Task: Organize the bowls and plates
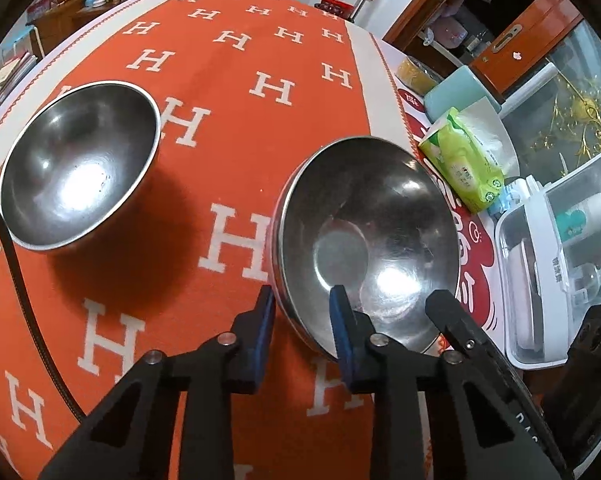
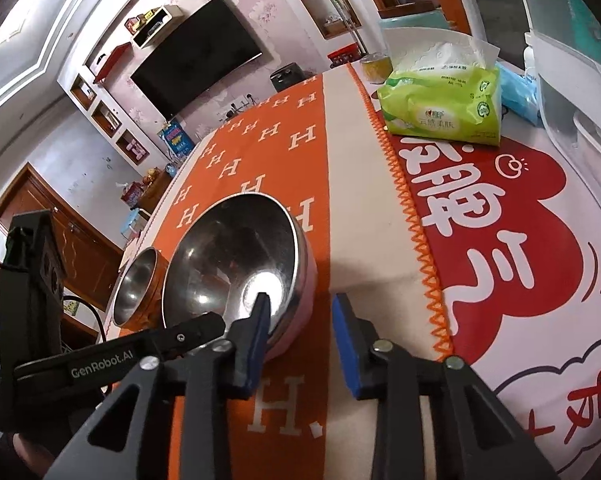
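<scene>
**Both grippers straddle the near bowl's rim**

Left gripper (image 1: 302, 300) narrow, rim of near steel bowl (image 1: 372, 216) betw. its blue pads, left side. Right gripper (image 2: 300, 308) likewise on the opp. rim, one pad inside, one outside. Looks like a two-handed lift. Second bowl (image 1: 76, 164) sits apart on the orange cloth (image 1: 236, 128), prob. the stacking target.

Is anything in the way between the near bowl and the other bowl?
Nothing visible. Only bare orange cloth lies between the near bowl and the far bowl; the tissue pack sits on the other side.
</scene>
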The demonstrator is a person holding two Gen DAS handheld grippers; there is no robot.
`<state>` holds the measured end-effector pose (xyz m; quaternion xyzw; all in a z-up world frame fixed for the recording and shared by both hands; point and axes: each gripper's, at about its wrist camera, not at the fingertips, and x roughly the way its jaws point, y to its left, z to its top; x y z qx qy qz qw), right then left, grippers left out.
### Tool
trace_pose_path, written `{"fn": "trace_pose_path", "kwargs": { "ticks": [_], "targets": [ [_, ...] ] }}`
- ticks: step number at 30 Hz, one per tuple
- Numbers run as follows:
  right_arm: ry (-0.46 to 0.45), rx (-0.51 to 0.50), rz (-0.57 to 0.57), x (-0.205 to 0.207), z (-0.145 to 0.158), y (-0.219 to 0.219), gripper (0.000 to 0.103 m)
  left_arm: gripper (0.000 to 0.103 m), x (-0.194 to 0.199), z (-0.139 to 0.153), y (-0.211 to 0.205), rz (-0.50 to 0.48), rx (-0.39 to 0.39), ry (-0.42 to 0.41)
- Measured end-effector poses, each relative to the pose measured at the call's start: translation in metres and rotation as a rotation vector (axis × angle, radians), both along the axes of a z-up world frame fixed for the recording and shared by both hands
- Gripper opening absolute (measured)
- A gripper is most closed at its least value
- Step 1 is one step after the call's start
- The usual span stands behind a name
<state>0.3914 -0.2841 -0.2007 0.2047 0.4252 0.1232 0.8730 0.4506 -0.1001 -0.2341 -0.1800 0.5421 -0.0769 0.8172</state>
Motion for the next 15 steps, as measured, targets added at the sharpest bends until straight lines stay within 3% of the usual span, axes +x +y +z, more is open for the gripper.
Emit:
{"fn": "trace_pose_path", "kwargs": {
  "ticks": [9, 15],
  "targets": [
    [0.059, -0.064, -0.010, -0.008, -0.001, 0.009, 0.012, 0.011, -0.006, -0.001, -0.001, -0.004, 0.039, 0.054],
    [0.155, -0.091, -0.024, -0.018, 0.004, 0.009, 0.009, 0.010, -0.020, 0.002, -0.001, -0.023, 0.047, 0.106]
  ]
}}
